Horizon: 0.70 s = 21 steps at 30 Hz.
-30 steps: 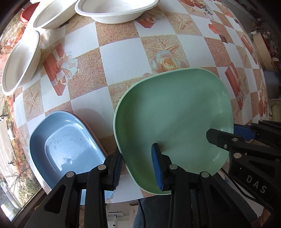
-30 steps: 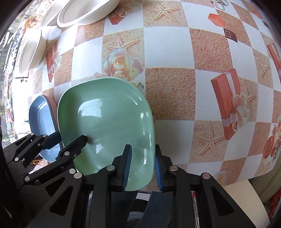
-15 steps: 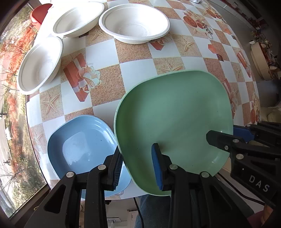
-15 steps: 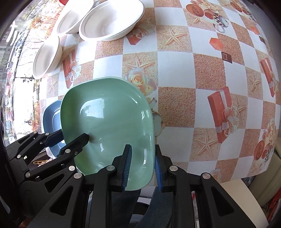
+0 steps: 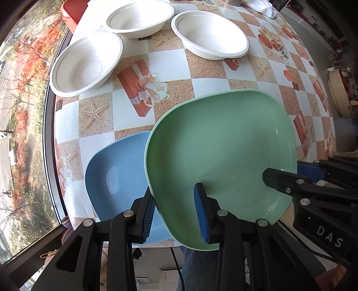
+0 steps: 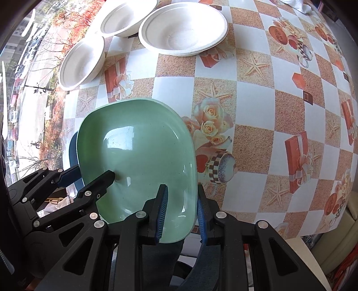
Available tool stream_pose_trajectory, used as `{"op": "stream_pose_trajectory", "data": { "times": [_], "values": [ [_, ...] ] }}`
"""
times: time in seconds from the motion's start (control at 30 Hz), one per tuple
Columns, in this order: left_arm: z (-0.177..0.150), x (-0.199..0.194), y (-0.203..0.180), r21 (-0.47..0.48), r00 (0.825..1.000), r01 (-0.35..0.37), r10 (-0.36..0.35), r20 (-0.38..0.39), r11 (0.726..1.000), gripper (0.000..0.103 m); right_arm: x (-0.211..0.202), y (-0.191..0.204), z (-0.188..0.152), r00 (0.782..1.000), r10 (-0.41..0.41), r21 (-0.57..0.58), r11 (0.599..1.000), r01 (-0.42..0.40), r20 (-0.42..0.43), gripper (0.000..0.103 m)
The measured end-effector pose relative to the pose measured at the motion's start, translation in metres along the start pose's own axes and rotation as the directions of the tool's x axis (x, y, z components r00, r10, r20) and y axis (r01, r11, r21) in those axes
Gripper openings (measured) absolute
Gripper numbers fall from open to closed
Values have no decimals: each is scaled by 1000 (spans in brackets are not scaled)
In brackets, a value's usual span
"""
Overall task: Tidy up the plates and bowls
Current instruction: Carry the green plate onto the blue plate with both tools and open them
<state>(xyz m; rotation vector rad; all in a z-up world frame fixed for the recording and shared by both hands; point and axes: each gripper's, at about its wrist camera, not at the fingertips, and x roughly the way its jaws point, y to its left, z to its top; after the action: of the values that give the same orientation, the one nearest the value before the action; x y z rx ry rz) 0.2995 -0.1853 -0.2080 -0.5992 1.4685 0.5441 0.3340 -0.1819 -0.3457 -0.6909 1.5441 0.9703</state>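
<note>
A green plate [image 5: 221, 154] is held in the air over the table's near edge by both grippers; it also shows in the right wrist view [image 6: 138, 161]. My left gripper [image 5: 176, 212] is shut on its left rim. My right gripper [image 6: 181, 212] is shut on its right rim. A blue plate [image 5: 118, 179] lies on the table below and left of the green one, partly hidden by it; only a sliver shows in the right wrist view [image 6: 72, 152]. Three white bowls [image 5: 86, 63] [image 5: 139, 19] [image 5: 210, 34] stand at the far side.
The table [image 6: 257, 94] has a checked cloth with starfish and gift prints. A red container [image 5: 71, 12] stands at the far left corner. A window runs along the table's left edge [image 5: 48, 138]. A beige object [image 5: 337, 94] is off the right side.
Both grippers have lifted the green plate higher and tilted it; the view has widened to show all three bowls. The green plate now overlaps the blue plate's right side.
</note>
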Motion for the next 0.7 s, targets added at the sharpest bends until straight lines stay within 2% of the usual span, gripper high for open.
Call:
{"op": "stream_pose_trajectory", "data": {
  "times": [0.43, 0.6, 0.7],
  "values": [
    [-25, 21, 73, -173, 998, -56, 49, -44, 983, 36, 28, 68, 1, 996, 34, -133, 990, -45, -77, 28],
    [-23, 30, 86, -180, 997, -74, 67, -44, 981, 36, 44, 85, 5, 995, 24, -148, 988, -38, -95, 28],
    [-21, 34, 91, -173, 996, -84, 77, -45, 981, 46, 51, 84, 7, 994, 29, -129, 991, -43, -105, 28]
  ]
}}
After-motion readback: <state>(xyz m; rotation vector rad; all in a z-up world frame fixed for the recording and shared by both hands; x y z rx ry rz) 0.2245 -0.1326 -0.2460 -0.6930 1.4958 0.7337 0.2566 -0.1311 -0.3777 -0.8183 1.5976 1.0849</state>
